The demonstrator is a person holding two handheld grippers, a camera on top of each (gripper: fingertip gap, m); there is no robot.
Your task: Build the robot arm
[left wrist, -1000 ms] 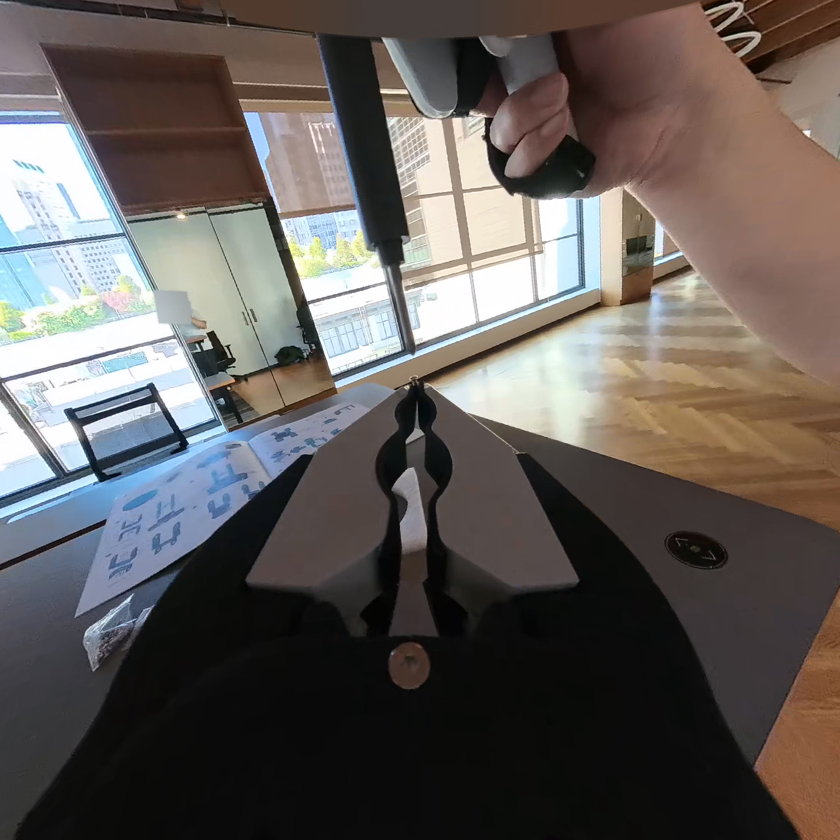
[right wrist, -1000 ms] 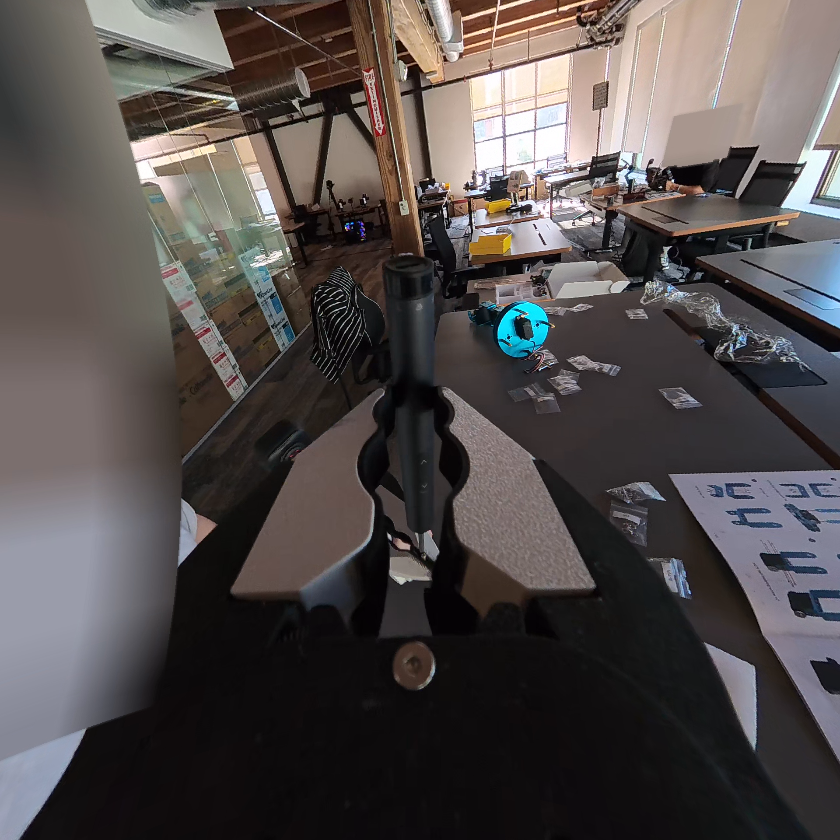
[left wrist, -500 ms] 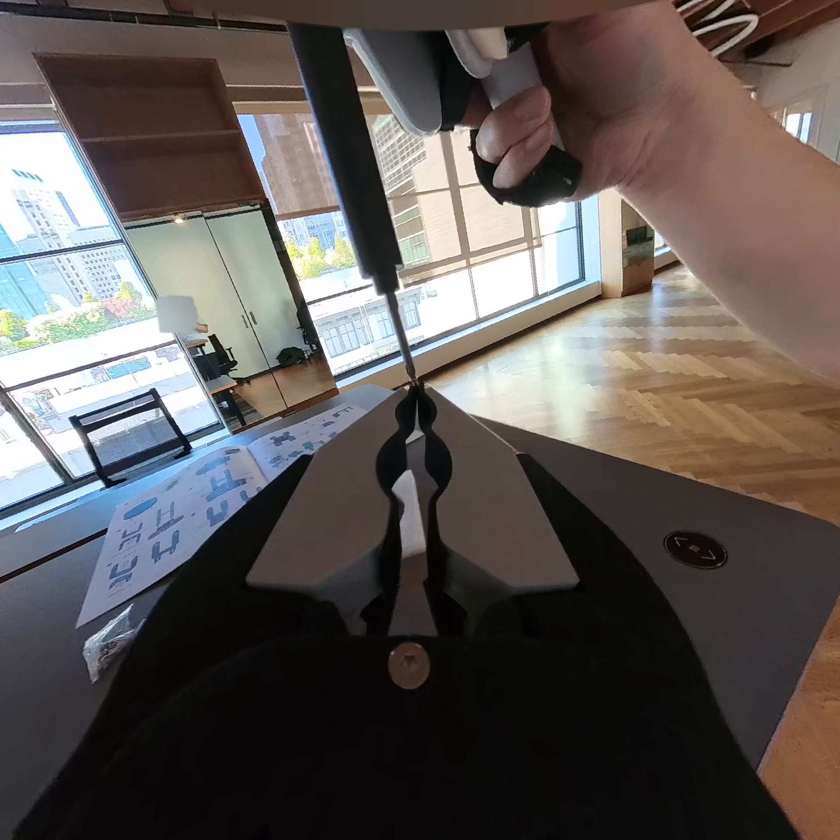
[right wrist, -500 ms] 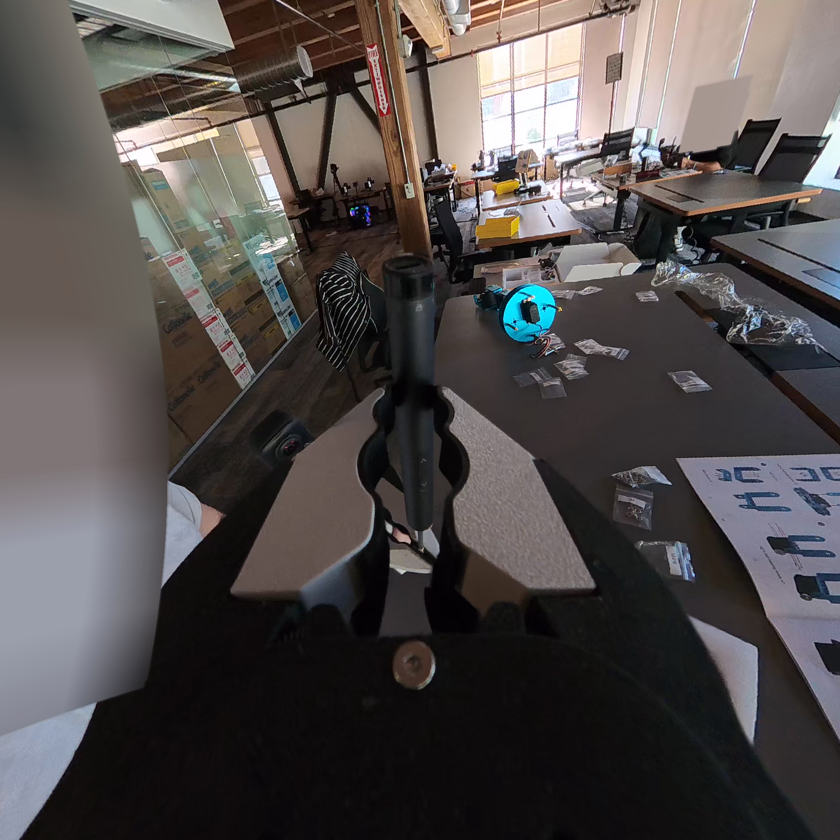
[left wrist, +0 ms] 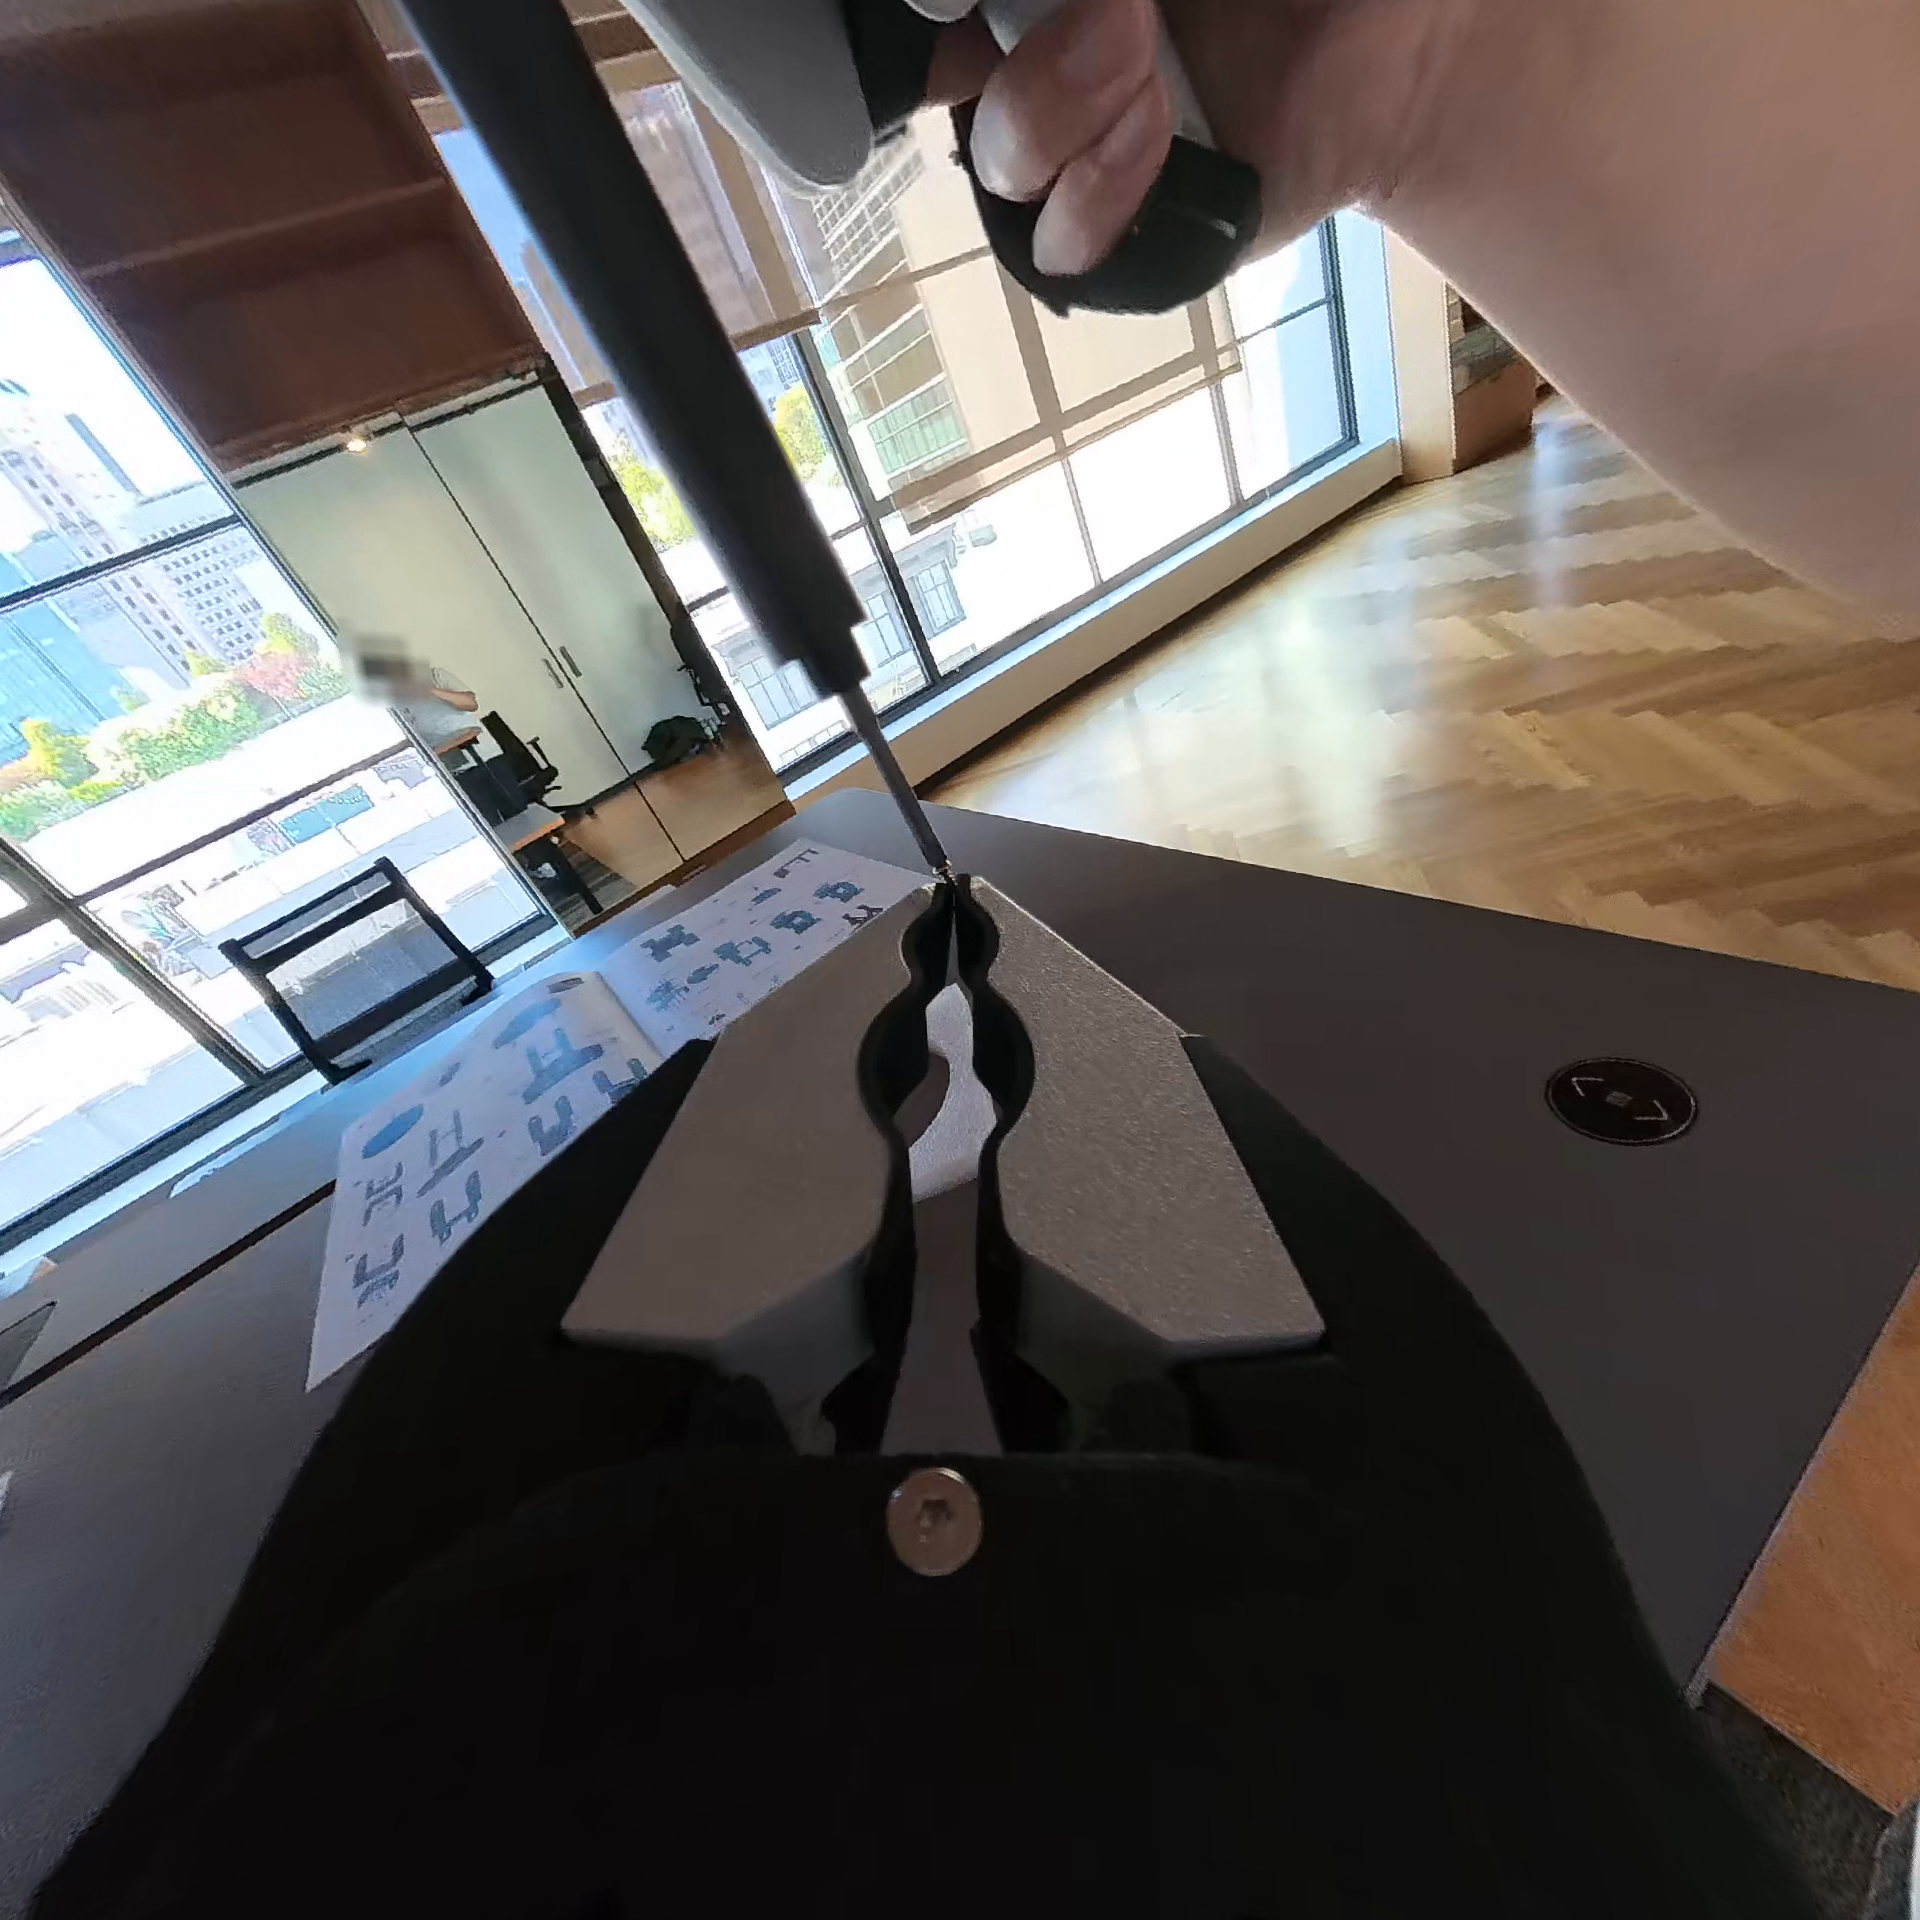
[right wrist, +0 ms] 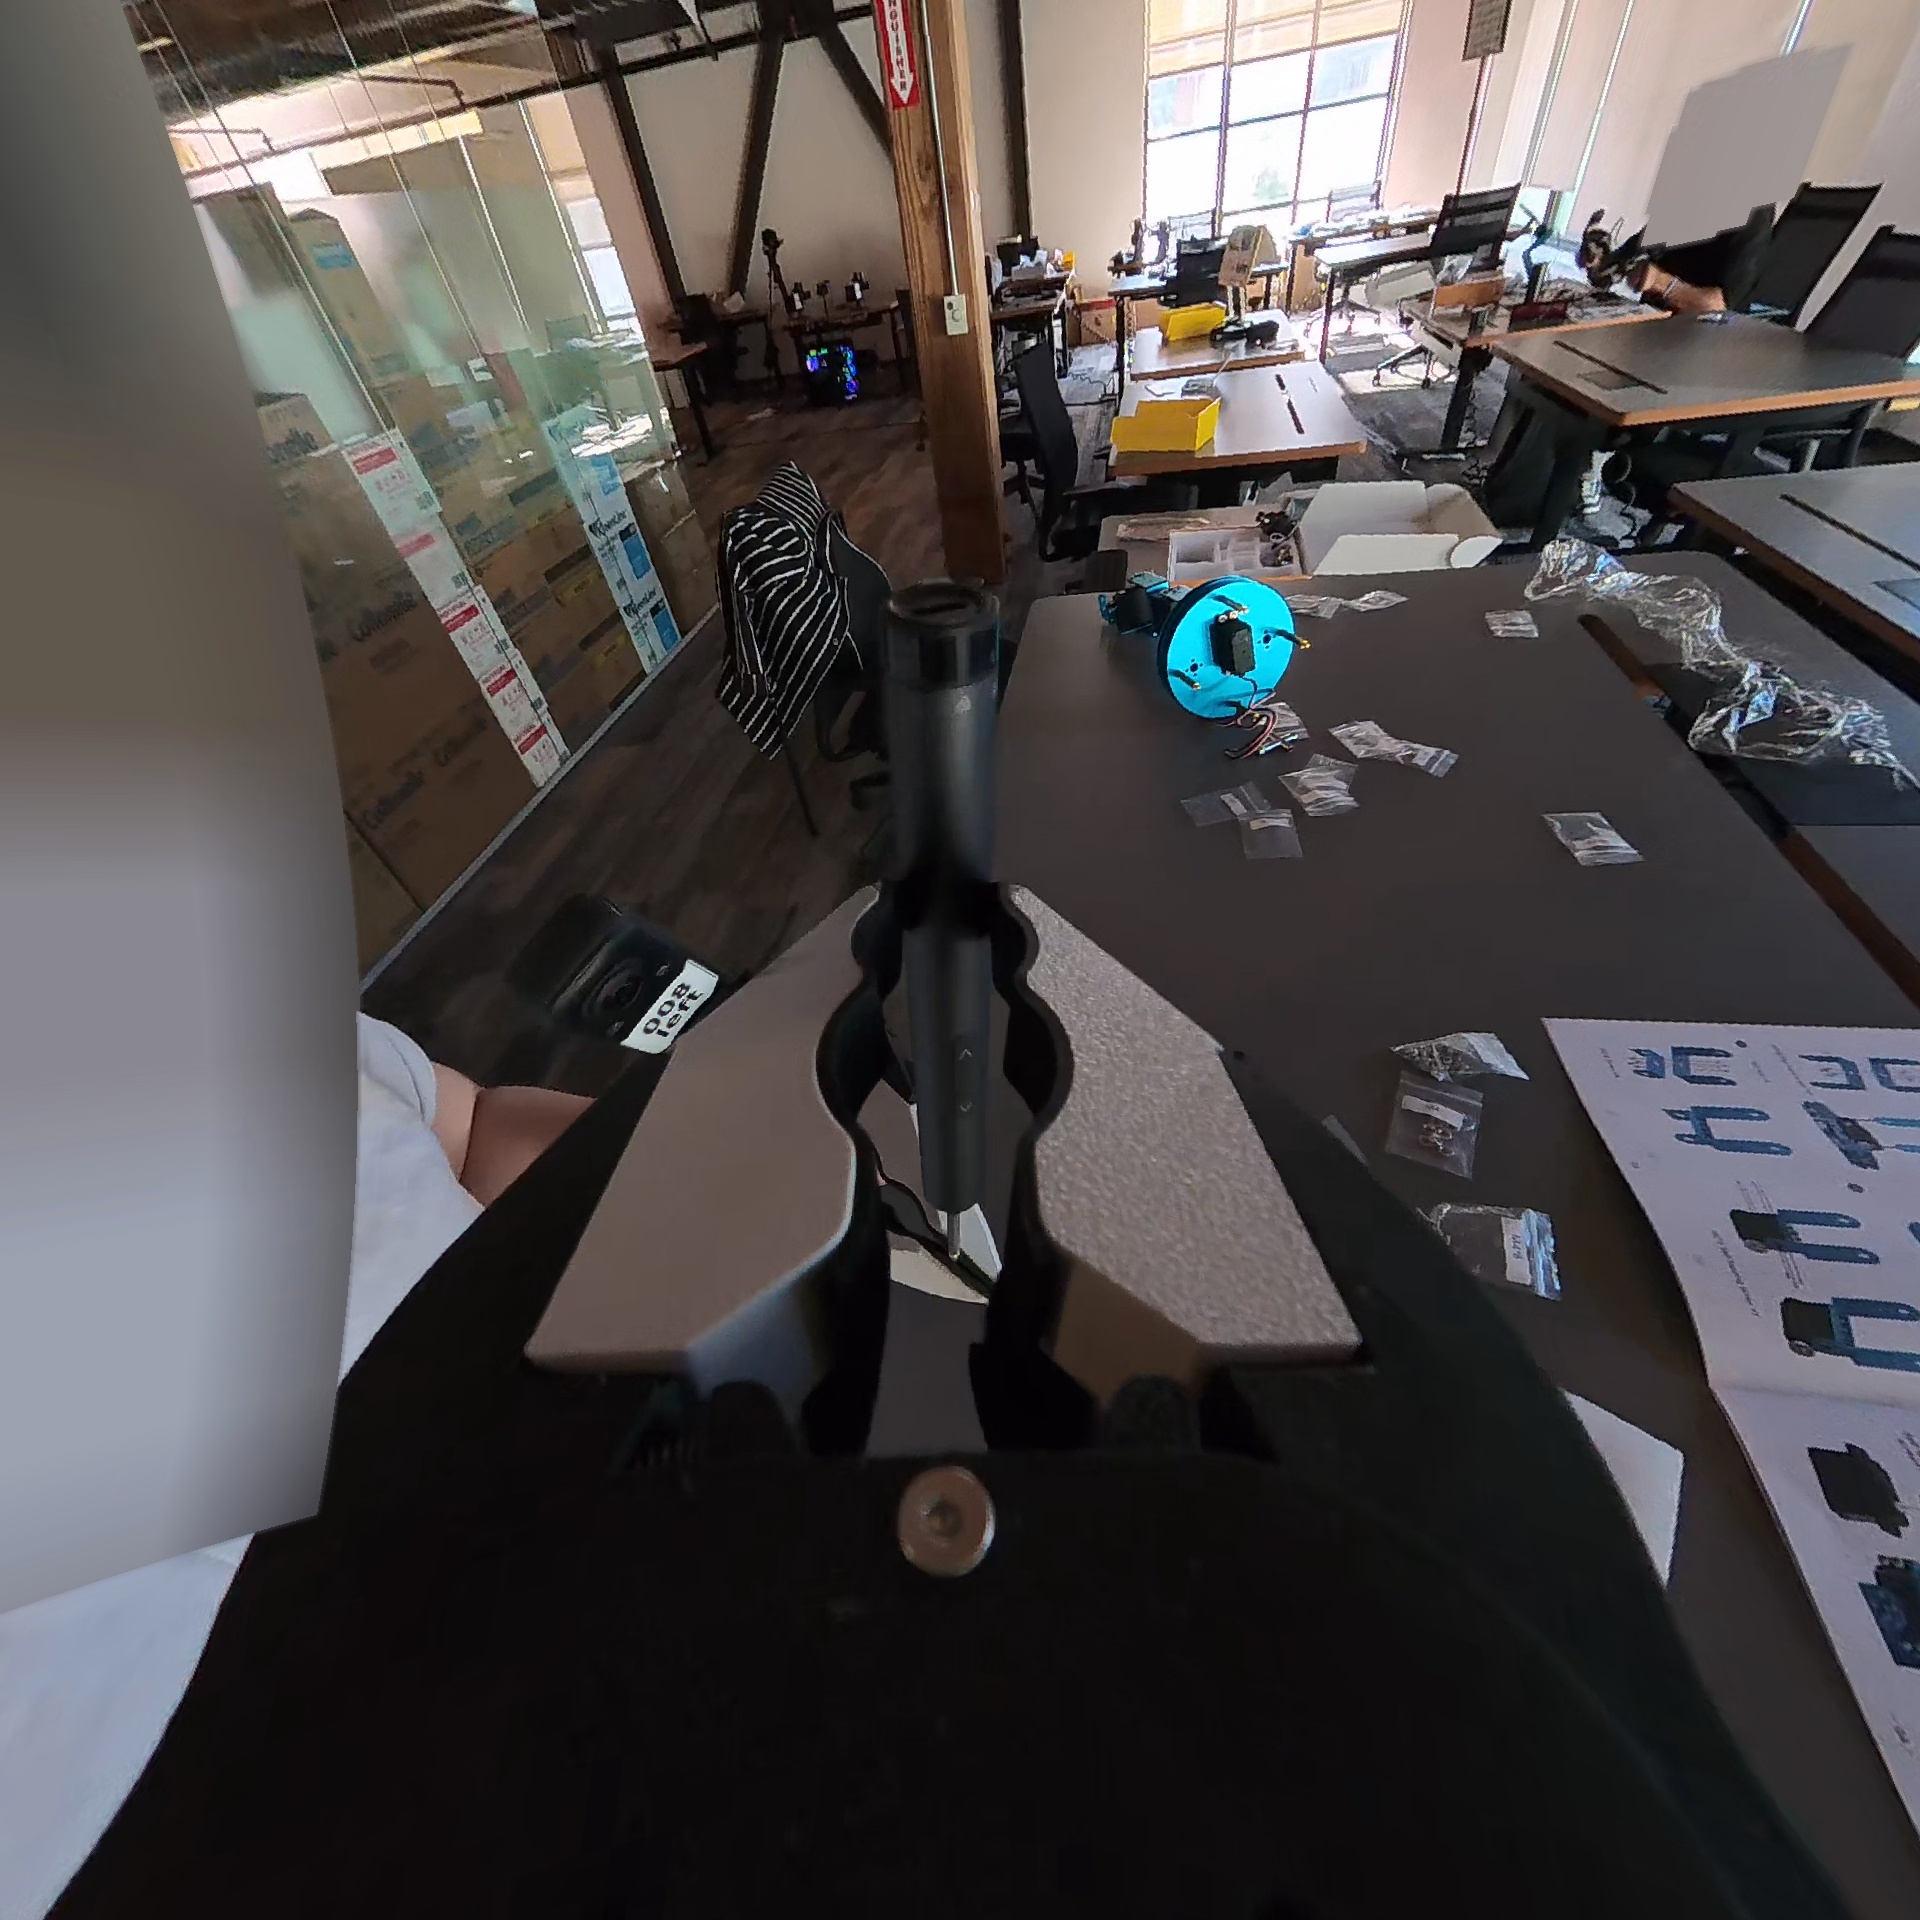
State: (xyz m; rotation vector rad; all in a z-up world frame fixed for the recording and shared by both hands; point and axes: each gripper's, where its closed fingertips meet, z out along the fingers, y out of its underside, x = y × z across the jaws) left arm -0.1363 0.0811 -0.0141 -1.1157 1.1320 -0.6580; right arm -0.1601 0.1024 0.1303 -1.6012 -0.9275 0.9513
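- The right claw (right wrist: 940, 914), clamped on the dark electric screwdriver (right wrist: 940, 831), has tilted further than a second ago; the bit tip now meets the left claw (left wrist: 951, 899), whose tips are pinched together on something too small to identify.
- The dark bench (right wrist: 1455, 935) carries small parts bags (right wrist: 1434, 1122), an open instruction booklet (right wrist: 1787, 1247) and a blue round assembly (right wrist: 1226, 649).
- Windows and a herringbone wood floor (left wrist: 1507, 707) lie beyond.

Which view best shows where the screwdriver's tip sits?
The left wrist view: the screwdriver slants down until its tip meets the closed fingertips of the left gripper. The right wrist view shows its body clamped in the right gripper, tip half hidden.
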